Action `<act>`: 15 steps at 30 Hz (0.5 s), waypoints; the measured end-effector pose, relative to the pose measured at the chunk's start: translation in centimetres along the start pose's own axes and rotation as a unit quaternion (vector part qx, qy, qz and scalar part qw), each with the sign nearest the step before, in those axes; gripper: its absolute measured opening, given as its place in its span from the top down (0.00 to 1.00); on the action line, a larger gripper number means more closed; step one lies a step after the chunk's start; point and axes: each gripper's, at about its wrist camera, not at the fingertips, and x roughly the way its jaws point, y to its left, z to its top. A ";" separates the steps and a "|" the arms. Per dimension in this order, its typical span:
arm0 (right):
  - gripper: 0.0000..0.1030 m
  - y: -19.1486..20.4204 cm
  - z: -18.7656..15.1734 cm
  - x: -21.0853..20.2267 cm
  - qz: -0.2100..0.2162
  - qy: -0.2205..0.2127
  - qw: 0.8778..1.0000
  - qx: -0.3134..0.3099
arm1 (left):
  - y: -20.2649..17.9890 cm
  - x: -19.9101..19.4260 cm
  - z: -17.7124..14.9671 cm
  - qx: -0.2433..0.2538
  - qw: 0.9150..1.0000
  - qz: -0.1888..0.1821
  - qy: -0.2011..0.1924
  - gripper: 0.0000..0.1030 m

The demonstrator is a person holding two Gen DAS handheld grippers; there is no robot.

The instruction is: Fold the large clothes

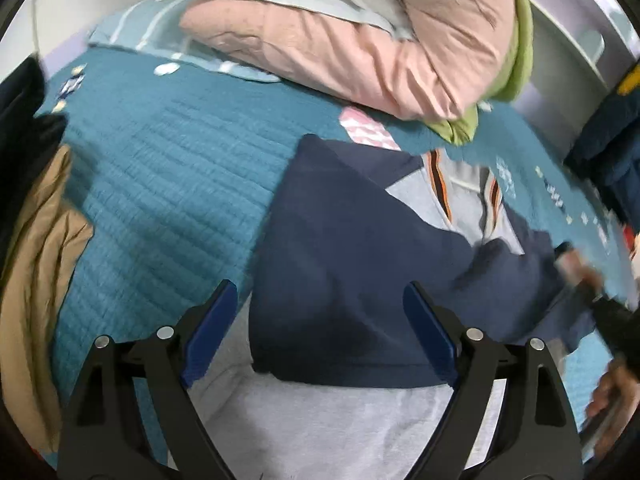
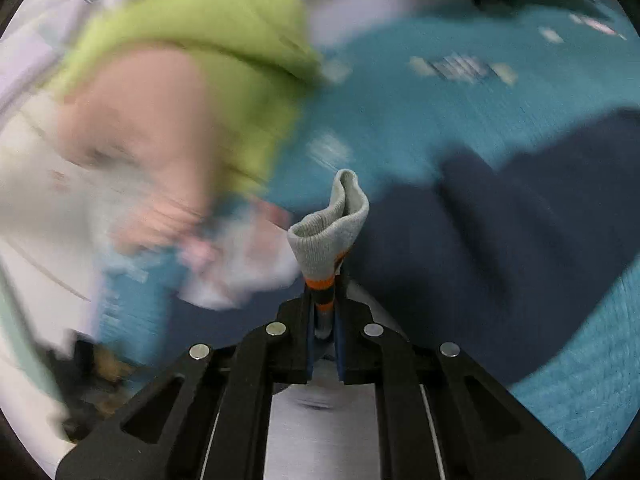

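Observation:
A navy and grey sweatshirt (image 1: 344, 264) with orange-striped trim lies on the teal bedspread (image 1: 160, 168); its navy part is folded over the grey body (image 1: 320, 420). My left gripper (image 1: 320, 320) is open and empty just above the fold. My right gripper (image 2: 323, 300) is shut on the grey ribbed cuff (image 2: 328, 232) with orange stripes, held above the navy cloth (image 2: 500, 248). The right gripper also shows blurred at the right edge of the left wrist view (image 1: 580, 276). The right wrist view is motion-blurred.
A pink pillow (image 1: 360, 48) and a green blanket (image 1: 516, 40) lie at the head of the bed. A tan garment (image 1: 36, 264) and dark clothes (image 1: 20, 120) lie at the left. Dark blue clothing (image 1: 612, 140) is at the right.

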 end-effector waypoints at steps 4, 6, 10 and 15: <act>0.93 -2.5 -1.0 0.1 0.011 -0.012 0.999 0.028 | -1.7 1.5 1.4 0.023 1.000 -0.019 0.002 0.17; 0.93 -2.3 -1.1 -0.4 -0.001 -0.019 0.999 0.031 | -2.8 2.5 2.6 0.030 0.999 -0.029 0.005 0.17; 0.91 -2.1 -1.3 -0.9 -0.006 -0.019 1.000 0.024 | -5.4 5.5 3.6 0.067 0.994 -0.078 0.028 0.17; 0.88 -2.4 -1.7 -0.6 0.004 -0.005 0.999 0.046 | -3.6 9.8 4.2 0.037 0.998 0.010 0.048 0.19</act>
